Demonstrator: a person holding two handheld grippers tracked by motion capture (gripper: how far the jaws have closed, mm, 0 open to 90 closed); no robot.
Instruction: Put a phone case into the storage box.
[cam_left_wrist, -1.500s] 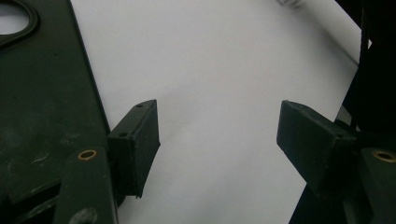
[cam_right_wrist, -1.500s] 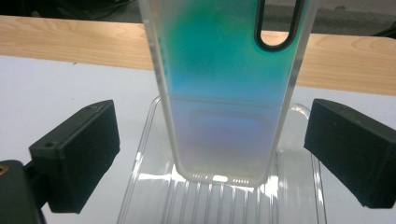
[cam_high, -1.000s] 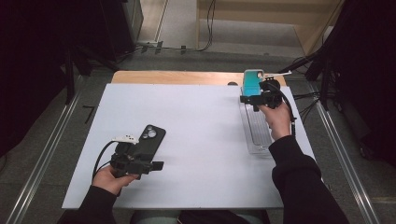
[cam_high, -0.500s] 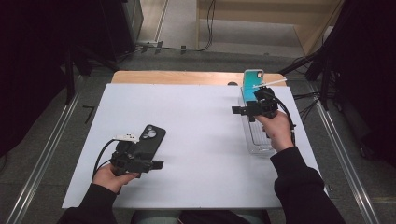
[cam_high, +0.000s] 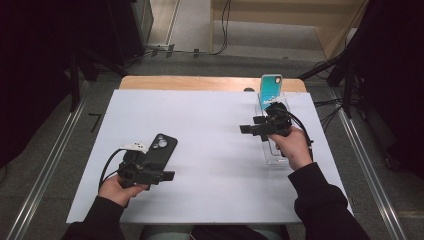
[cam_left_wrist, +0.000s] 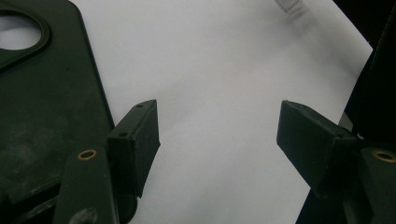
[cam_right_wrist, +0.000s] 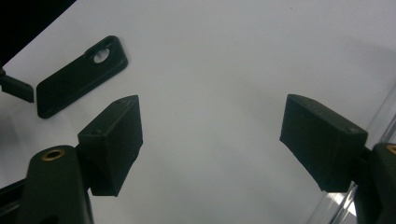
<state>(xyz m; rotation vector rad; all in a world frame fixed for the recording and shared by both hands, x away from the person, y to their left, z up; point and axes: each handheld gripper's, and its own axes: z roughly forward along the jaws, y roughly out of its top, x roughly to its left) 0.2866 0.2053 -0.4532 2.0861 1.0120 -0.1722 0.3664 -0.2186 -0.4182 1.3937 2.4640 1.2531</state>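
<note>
On the white worktop (cam_high: 210, 130), near its front left corner, the black phone case (cam_high: 159, 152) lies flat with its camera cut-out pointing away from me, and my left gripper (cam_high: 150, 175) rests just beside it, jaws spread wide with nothing between them; in the left gripper view the case (cam_left_wrist: 46, 116) sits against the outside of one jaw, not inside the gap. Over on the right, my right gripper (cam_high: 250, 130) hangs above the bare worktop next to the clear plastic rack (cam_high: 275, 155), jaws likewise parted and empty, and from its own camera I can see the black case (cam_right_wrist: 79, 77) well apart across the sheet. A teal phone case (cam_high: 270, 90) stands upright at the far end of the rack. I judge the sorting about halfway: one case looks already racked, while the black one has not yet been picked up. What is left, as I read it, is to close on the black case, carry it across and stand it in a free slot.
</note>
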